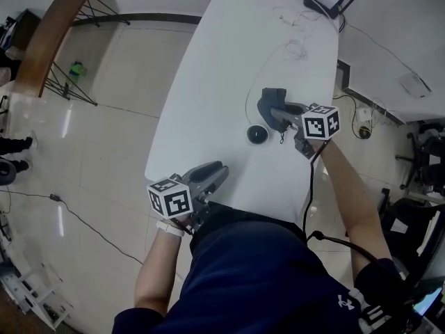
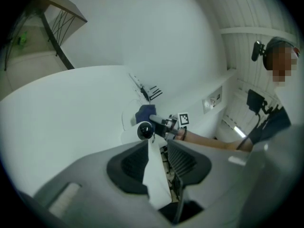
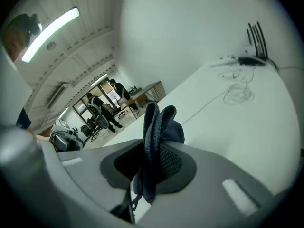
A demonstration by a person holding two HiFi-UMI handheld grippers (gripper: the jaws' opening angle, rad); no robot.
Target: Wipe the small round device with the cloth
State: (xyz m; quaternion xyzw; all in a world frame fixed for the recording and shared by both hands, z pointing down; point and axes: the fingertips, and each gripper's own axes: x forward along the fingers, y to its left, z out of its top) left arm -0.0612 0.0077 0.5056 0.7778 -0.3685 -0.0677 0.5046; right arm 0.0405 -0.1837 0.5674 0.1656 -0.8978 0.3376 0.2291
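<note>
right gripper [image 1: 278,115]: clenched on the dark blue fabric cloth [image 1: 271,97]
small round black device [image 1: 257,134]: just beside it, leftward; right's way nearer
left gripper [image 1: 217,172]: jaws apart, empty

Bright, even indoor light from ceiling strips [image 3: 50,30] washes out the white table [image 1: 222,82]; shadows are faint. Both gripper views bulge fisheye-fashion (dark vignetted corners), their foregrounds soft.

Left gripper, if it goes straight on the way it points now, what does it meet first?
Probably the small round device on the table; it lies nearly in line with the open left gripper, with the cloth just beyond. Depth is unclear.
</note>
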